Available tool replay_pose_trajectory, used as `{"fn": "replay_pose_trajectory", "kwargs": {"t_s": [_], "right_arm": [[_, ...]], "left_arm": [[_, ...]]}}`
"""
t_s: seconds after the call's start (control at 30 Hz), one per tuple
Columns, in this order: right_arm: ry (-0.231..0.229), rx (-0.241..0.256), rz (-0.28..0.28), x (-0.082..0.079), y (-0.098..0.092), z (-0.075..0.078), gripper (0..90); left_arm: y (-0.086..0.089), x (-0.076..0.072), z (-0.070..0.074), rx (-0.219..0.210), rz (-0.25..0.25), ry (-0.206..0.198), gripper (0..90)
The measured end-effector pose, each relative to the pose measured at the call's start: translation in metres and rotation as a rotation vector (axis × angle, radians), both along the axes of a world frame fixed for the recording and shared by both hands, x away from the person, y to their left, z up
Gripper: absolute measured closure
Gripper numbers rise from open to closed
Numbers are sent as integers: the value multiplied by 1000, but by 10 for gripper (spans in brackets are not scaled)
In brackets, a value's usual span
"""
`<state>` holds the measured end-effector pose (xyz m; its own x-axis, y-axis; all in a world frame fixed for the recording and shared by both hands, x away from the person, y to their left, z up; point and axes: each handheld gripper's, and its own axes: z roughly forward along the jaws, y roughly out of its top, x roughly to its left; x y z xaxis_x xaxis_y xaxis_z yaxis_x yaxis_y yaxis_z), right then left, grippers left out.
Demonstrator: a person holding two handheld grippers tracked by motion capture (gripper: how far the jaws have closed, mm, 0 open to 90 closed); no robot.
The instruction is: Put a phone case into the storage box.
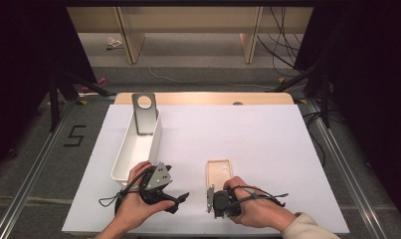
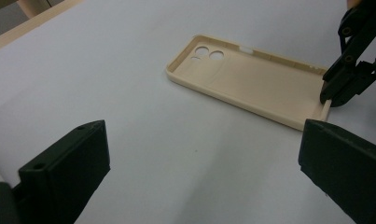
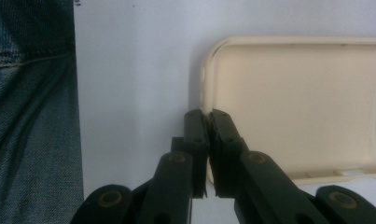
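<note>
- Your right gripper (image 3: 206, 114) is pinched on the near rim of the beige phone case (image 3: 293, 102); jaws nearly together on the wall.
- Case lies flat, open side up, on the white table (image 1: 267, 139), right of the white bin (image 1: 119, 164).
- Your left gripper (image 2: 199, 163) is spread wide, holding nothing, left of the case.
- "5" marked on the floor (image 1: 74, 135), left of the bin.

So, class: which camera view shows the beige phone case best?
The left gripper view: the whole phone case lies open side up, camera holes clear. The right gripper view shows one end close up, the right gripper pinching its rim. The high view shows it small.
</note>
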<state>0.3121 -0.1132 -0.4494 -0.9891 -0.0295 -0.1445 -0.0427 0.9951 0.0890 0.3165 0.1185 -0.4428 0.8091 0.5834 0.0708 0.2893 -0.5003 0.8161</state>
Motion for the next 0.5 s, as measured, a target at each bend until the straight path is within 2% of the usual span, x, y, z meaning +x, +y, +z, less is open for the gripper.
{"fn": "replay_pose_trajectory", "kwargs": {"t_s": [0.2,0.33,0.37,0.5], "right_arm": [[-6,46,-25,4,-6,7,876],[-17,98,-43,7,-11,13,879],[-20,93,-48,7,-12,16,879],[-35,163,-65,11,-19,21,879]], "left_arm": [[1,0,0,-7,5,1,15],[1,0,0,-8,7,2,16],[1,0,0,-9,7,3,17],[2,0,0,-15,9,1,20]]}}
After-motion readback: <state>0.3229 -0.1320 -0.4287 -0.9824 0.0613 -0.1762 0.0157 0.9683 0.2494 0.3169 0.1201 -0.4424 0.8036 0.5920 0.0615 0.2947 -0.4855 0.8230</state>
